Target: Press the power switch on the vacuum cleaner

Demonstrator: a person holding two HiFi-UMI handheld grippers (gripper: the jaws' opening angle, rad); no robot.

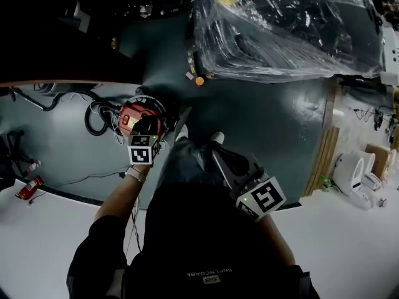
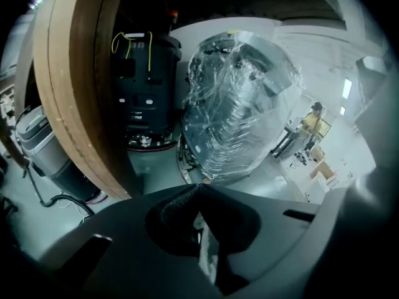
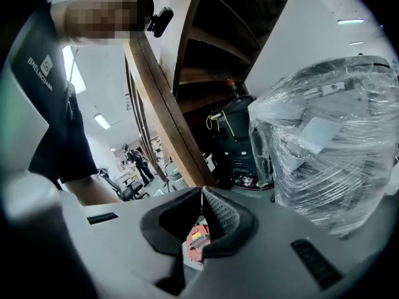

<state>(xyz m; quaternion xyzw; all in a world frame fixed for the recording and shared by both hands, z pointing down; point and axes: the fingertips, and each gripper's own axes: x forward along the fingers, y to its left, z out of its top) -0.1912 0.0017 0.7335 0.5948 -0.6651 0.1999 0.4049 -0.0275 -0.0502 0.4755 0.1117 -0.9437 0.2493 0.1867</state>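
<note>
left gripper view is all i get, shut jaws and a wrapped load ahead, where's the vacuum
Observer: Below your frame. The head view shows the red vacuum with the left gripper right over it.
Operator: and the other gripper
Observer: The right gripper is shut too, held to the vacuum's right and apart from it.
Operator: anything near the vacuum
Observer: A black hose loops beside it, on its left in the head view.

You're in an industrial workshop: a painted floor (image 1: pixel 262 123), a big stretch-wrapped machine (image 1: pixel 280 30) at the far right, a red vacuum (image 1: pixel 140 118) and loose cables (image 1: pixel 32 100) on the floor, a fire extinguisher (image 1: pixel 28 187) near left, strip lights (image 3: pixel 101 121) overhead.
</note>
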